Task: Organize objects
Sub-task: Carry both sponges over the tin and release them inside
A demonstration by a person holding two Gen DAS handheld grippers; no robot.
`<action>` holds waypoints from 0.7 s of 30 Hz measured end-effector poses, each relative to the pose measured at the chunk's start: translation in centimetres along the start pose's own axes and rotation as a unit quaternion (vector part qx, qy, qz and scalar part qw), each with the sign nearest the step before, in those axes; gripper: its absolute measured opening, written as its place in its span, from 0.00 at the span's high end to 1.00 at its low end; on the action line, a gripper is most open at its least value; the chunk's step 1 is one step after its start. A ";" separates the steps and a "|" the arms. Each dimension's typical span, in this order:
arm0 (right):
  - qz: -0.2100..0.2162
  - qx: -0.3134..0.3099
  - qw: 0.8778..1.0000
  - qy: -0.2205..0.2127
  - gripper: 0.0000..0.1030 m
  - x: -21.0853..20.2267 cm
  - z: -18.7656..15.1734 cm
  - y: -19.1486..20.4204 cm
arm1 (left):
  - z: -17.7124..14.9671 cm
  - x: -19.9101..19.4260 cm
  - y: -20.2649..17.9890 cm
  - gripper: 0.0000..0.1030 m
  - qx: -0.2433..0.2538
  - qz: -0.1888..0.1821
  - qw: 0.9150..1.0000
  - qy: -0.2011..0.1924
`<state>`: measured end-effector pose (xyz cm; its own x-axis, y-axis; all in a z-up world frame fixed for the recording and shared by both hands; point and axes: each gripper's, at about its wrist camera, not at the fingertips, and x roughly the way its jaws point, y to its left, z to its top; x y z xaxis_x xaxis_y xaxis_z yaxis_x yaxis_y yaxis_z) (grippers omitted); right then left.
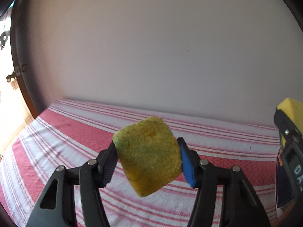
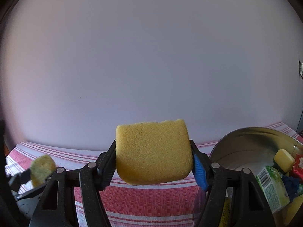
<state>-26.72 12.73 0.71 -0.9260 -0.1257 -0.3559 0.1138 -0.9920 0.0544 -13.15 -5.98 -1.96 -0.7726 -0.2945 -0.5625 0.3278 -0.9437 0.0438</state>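
Observation:
My left gripper (image 1: 148,158) is shut on a worn yellow-green sponge (image 1: 148,155), held tilted above the striped cloth. My right gripper (image 2: 153,160) is shut on a cleaner yellow sponge (image 2: 153,151), pinched by its sides and lifted off the cloth. In the right wrist view the left gripper with its greenish sponge (image 2: 41,167) shows at the far left. In the left wrist view the right gripper's yellow sponge (image 1: 290,111) peeks in at the right edge.
A red-and-white striped cloth (image 1: 75,132) covers the surface below a plain wall. A round metal bowl (image 2: 246,143) at the right holds several items: a small yellow sponge (image 2: 284,159), a green packet (image 2: 272,187) and a red wrapper. A dark wooden door frame (image 1: 20,87) stands at the left.

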 end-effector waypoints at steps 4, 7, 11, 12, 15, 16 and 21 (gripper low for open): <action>-0.004 -0.008 1.000 -0.011 0.31 -0.4 0.1 -0.1 | -0.3 -1.1 -0.4 0.43 0.000 0.005 1.000 -0.016; -0.011 -0.012 1.000 -0.021 0.31 -1.1 0.0 -0.5 | -0.3 -1.8 1.4 0.43 -0.004 0.003 1.000 -0.018; -0.019 -0.015 0.999 -0.027 0.31 -2.0 -0.1 -1.0 | -0.8 -2.1 2.1 0.43 -0.006 0.000 1.000 -0.021; -0.021 -0.016 0.999 -0.030 0.31 -2.3 -0.1 -1.2 | -1.0 -2.4 2.1 0.43 -0.006 0.000 1.000 -0.023; -0.023 -0.021 0.999 -0.034 0.31 -3.0 -0.2 -1.4 | -1.4 -3.5 1.8 0.43 -0.003 -0.001 1.000 -0.029; -0.023 -0.023 0.999 -0.035 0.31 -3.1 -0.3 -1.5 | -1.6 -3.5 1.8 0.43 -0.002 -0.001 1.000 -0.029; -0.026 -0.022 0.999 -0.036 0.31 -4.6 -0.7 -2.4 | -2.2 -5.1 0.8 0.43 -0.003 -0.005 0.999 -0.033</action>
<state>-22.43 15.66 1.57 -0.9547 -0.0739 -0.2883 0.0786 -0.9969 -0.0050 -7.73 -4.93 -0.81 -0.8105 -0.2940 -0.5066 0.3222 -0.9461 0.0335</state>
